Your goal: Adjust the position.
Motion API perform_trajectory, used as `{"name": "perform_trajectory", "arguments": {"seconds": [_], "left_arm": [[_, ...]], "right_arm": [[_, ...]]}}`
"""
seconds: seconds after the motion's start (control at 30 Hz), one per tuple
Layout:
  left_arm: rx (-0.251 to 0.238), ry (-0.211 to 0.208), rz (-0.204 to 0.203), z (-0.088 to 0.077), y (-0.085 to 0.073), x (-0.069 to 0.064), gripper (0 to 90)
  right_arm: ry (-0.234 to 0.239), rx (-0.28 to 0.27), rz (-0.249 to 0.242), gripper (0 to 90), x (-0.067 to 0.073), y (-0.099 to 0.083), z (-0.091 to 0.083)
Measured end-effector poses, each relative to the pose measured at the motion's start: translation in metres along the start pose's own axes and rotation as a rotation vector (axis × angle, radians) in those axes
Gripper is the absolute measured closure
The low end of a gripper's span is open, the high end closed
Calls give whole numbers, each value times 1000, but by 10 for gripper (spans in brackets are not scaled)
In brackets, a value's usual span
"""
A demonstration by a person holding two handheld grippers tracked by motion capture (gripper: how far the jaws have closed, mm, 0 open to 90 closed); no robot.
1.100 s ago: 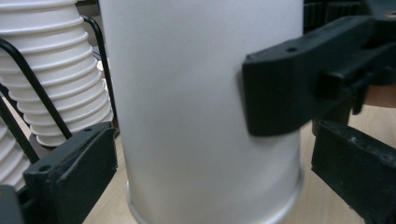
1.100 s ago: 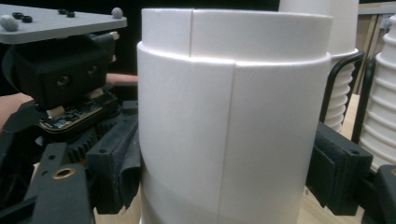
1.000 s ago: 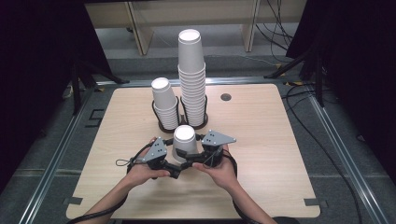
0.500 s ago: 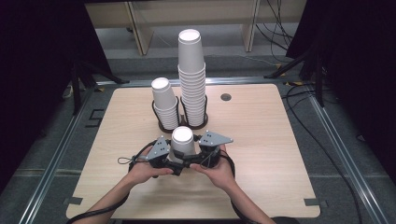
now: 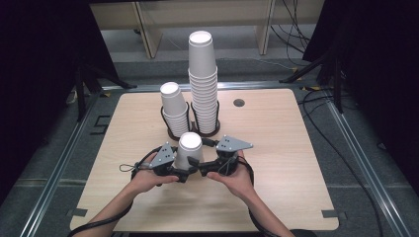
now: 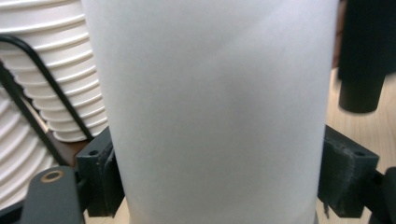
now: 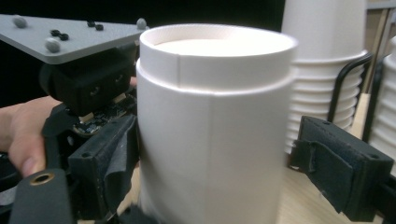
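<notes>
**High view: one paper cup passed between two claws**

High view has a single upside-down white paper cup (image 5: 189,148) standing on the pale wood-grain counter (image 5: 296,148), right between both hands. Left claw (image 5: 184,167) has just been closing and its black pads now press the cup's smooth matte wall. Right claw (image 5: 201,168) has just been opening; in the right gripper view there's a clear gap between its far foam-faced pad and the cup, so it's loose around it. You can see the cup's recessed base and side seam there. Just behind stand a short stack (image 5: 174,106) and a tall stack (image 5: 203,81) of ribbed-looking nested cups, in black wire holders (image 5: 213,129).
</notes>
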State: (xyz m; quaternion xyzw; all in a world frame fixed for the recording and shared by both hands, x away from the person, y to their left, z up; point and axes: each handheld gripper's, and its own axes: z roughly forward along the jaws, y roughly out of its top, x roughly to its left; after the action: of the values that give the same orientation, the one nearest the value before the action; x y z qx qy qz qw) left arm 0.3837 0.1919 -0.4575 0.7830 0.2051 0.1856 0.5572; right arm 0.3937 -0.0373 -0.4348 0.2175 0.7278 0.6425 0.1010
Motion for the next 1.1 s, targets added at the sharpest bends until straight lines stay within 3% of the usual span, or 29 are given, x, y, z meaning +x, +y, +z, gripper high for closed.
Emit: {"name": "perform_trajectory", "arguments": {"seconds": [0.03, 0.07, 0.13, 0.2, 0.27, 0.3, 0.37, 0.47, 0.53, 0.63, 0.67, 0.7, 0.8, 0.83, 0.97, 1.1], "left_arm": [[11, 3, 7, -2, 0, 2, 181], [9, 5, 12, -3, 0, 3, 181], [43, -1, 31, -6, -1, 6, 183], [103, -9, 81, -11, 2, 12, 184], [122, -13, 92, -12, 4, 14, 185], [146, -30, 122, -14, 6, 16, 186], [203, -46, 180, -16, 13, 21, 186], [290, -64, 249, -20, 22, 27, 189], [398, -101, 324, -22, 33, 33, 191], [525, -152, 375, -22, 41, 38, 193], [540, -148, 394, -21, 42, 38, 193], [606, -165, 420, -21, 44, 39, 193], [729, -206, 519, -20, 48, 39, 194], [786, -234, 570, -20, 50, 37, 193], [889, -262, 683, -19, 54, 30, 192], [915, -299, 730, -15, 57, 26, 192]], "right_arm": [[0, 0, 0, 148, 0, 0, 0], [11, 13, 41, 147, 1, 1, -5], [6, 11, 26, 147, -1, 1, -12], [-8, 16, 39, 147, -3, -2, -21], [-12, 17, 38, 147, -4, -3, -23], [-29, 20, 22, 147, -6, -4, -26], [-28, 30, 43, 148, -6, -7, -31], [-33, 54, 20, 149, -8, -9, -34], [-29, 65, 14, 149, -8, -9, -36], [-20, 71, -16, 150, -8, -10, -35], [-20, 83, -7, 150, -7, -10, -35], [-29, 88, -20, 151, -8, -11, -35], [-21, 125, -21, 151, -6, -14, -32], [-15, 138, -30, 151, -6, -15, -32], [1, 163, -44, 151, -5, -18, -28], [8, 172, -47, 151, -4, -18, -26]]}}
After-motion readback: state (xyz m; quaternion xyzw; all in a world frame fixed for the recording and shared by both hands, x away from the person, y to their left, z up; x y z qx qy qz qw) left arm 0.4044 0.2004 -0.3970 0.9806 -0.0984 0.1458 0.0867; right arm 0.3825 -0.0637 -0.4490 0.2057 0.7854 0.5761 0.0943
